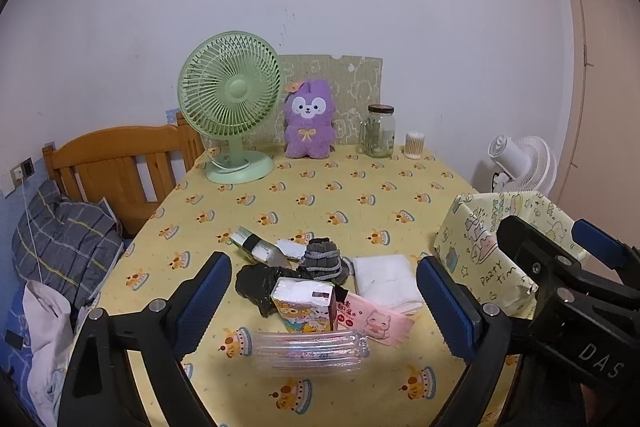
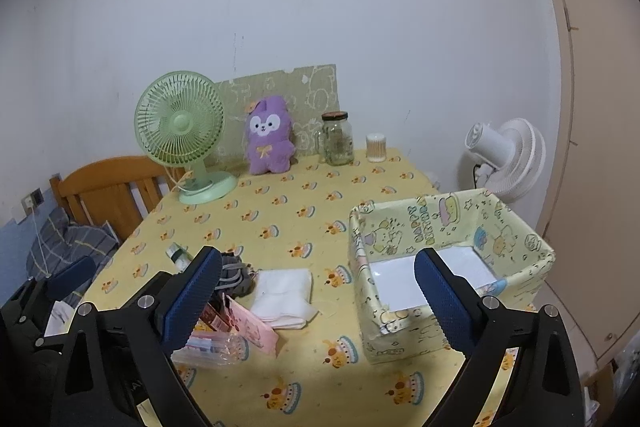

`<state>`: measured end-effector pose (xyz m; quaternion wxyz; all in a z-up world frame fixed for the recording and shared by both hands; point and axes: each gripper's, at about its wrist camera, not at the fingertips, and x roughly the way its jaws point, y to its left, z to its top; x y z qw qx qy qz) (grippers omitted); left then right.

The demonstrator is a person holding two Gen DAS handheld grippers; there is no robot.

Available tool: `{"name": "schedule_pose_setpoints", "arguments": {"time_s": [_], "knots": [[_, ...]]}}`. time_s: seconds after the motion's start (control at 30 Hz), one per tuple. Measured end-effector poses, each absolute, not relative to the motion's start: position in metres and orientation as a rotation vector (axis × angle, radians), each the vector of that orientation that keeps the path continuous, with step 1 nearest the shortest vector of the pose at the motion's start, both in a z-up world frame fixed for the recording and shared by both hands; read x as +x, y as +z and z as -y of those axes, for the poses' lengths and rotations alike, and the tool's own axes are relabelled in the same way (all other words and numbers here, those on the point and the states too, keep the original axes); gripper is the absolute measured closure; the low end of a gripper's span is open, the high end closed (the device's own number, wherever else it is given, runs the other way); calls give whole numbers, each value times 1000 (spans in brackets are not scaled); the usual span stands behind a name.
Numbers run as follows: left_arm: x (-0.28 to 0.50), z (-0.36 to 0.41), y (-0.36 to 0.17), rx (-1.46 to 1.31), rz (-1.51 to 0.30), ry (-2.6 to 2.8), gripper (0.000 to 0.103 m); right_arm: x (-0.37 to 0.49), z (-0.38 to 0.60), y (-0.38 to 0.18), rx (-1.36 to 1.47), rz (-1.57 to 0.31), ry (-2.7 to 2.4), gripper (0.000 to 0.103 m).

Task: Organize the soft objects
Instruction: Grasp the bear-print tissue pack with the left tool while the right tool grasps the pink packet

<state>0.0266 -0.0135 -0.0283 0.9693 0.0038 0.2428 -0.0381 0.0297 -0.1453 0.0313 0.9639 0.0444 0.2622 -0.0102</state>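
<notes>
A small heap lies near the table's front: a cartoon tissue pack [image 1: 304,303], a pink wipes pack [image 1: 372,319], a grey knitted item [image 1: 322,259], a black crumpled bag [image 1: 260,283], a folded white cloth [image 1: 386,277] and a clear plastic bottle [image 1: 308,349] on its side. My left gripper [image 1: 324,295] stands open just short of the heap, touching nothing. My right gripper [image 2: 320,295] is open too, between the white cloth [image 2: 284,291] and the paper-wrapped box [image 2: 452,307], whose inside shows only a white bottom.
At the back of the yellow tablecloth [image 1: 320,195] stand a green fan [image 1: 230,107], a purple plush [image 1: 308,121], a glass jar [image 1: 378,131] and a cotton-swab tub [image 1: 414,145]. A wooden headboard [image 1: 116,167] and bedding are left; a white fan [image 2: 504,159] is right.
</notes>
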Motion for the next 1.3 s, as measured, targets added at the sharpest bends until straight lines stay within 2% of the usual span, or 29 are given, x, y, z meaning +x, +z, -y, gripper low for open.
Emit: {"name": "schedule_pose_setpoints", "arguments": {"time_s": [0.63, 0.87, 1.07, 1.17, 1.3], "knots": [[66, 4, -80, 13, -638, -97, 13, 64, 119, -22, 85, -662, 23, 14], [81, 0, -94, 11, -679, -97, 19, 76, 109, -36, 76, -703, 53, 21], [93, -4, -107, 9, -714, -97, 29, 89, 100, -50, 69, -750, 83, 25], [97, -6, -113, 13, -732, -91, 34, 95, 96, -57, 63, -779, 104, 30], [97, -5, -118, 32, -740, -70, 34, 102, 90, -66, 55, -817, 143, 38]]}}
